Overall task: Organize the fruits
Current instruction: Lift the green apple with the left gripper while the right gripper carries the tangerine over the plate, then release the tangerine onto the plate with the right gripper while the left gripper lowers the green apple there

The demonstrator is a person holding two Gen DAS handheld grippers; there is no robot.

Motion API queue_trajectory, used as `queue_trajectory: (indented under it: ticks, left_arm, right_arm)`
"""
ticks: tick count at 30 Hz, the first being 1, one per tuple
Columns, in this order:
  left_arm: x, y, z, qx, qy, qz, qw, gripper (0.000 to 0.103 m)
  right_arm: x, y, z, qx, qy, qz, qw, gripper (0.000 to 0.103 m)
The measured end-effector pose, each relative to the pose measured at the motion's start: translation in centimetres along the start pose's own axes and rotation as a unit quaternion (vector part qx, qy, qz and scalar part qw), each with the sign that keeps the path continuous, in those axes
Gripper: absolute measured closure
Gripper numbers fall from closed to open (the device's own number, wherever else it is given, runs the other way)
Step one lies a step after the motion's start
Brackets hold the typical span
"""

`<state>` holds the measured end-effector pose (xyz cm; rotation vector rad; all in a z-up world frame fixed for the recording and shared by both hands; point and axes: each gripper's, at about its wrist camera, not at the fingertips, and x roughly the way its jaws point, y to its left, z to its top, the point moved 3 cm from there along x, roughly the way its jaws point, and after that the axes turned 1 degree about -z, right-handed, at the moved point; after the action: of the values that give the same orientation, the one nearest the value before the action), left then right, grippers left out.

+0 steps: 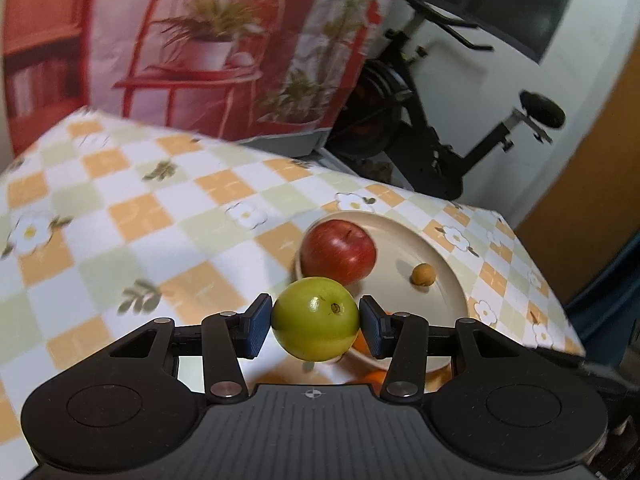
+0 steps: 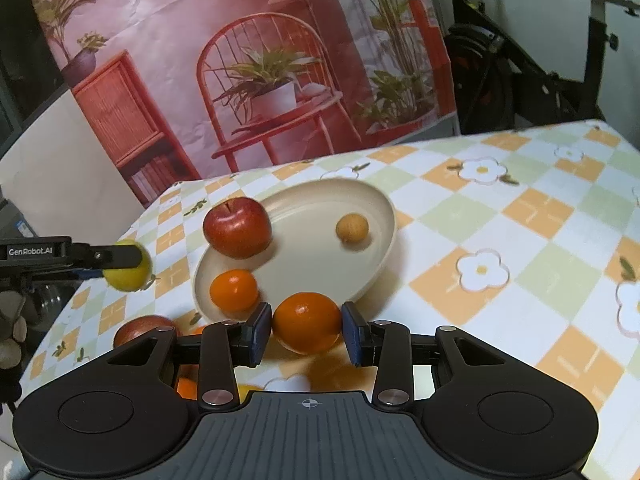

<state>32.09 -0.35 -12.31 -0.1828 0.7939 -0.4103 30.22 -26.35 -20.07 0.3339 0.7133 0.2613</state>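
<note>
My left gripper (image 1: 316, 322) is shut on a green apple (image 1: 316, 318), held above the table in front of the cream plate (image 1: 436, 236). The plate holds a red apple (image 1: 338, 250) and a small tan fruit (image 1: 423, 274). In the right wrist view my right gripper (image 2: 307, 330) is shut on an orange (image 2: 307, 322) just before the cream plate (image 2: 372, 200), which carries the red apple (image 2: 237, 227), the tan fruit (image 2: 352, 228) and a small orange (image 2: 234, 290). The left gripper (image 2: 120, 258) with the green apple (image 2: 128, 276) shows at the left edge.
Another red fruit (image 2: 140, 328) lies on the checkered tablecloth (image 2: 500, 220) left of my right gripper, with more orange fruit partly hidden under the gripper body. A printed backdrop (image 2: 260, 60) hangs behind the table. An exercise bike (image 1: 440, 120) stands beyond the table's far corner.
</note>
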Motion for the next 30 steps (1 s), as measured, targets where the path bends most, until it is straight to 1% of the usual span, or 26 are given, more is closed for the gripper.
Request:
queue_trajectory:
  ticks: [8, 13, 16, 20, 24, 30]
  left_arm:
    - [3.2, -2.1, 0.4, 0.062, 0.032, -0.007, 0.9976, 0.053]
    - [5.2, -2.2, 0.3, 0.068, 0.051, -0.003, 0.9963, 0.053]
    - [5.8, -2.3, 0.5, 0.076, 0.053, 0.0, 0.9957, 0.053]
    - [6.2, -2.2, 0.8, 0.08, 0.054, 0.004, 0.9953, 0.053]
    - [6.6, -2.1, 1.0, 0.08, 0.055, 0.004, 0.9953, 0.053]
    - [7.0, -2.5, 1.0, 0.098, 0.051, 0.018, 0.9937, 0.053]
  right_arm:
    - [1.7, -0.3, 2.8, -0.057, -0.001, -0.018, 0.998, 0.068]
    - [3.8, -0.4, 3.6, -0.089, 0.019, -0.029, 0.995, 0.068]
    - [5.2, -0.2, 3.7, -0.11, 0.033, -0.037, 0.993, 0.068]
    - [6.9, 0.0, 4.1, -0.14, 0.04, -0.052, 0.988, 0.068]
    - [7.9, -0.1, 4.9, -0.142, 0.037, -0.057, 0.988, 0.068]
    - [8.9, -0.4, 5.5, -0.141, 0.028, -0.065, 0.987, 0.068]
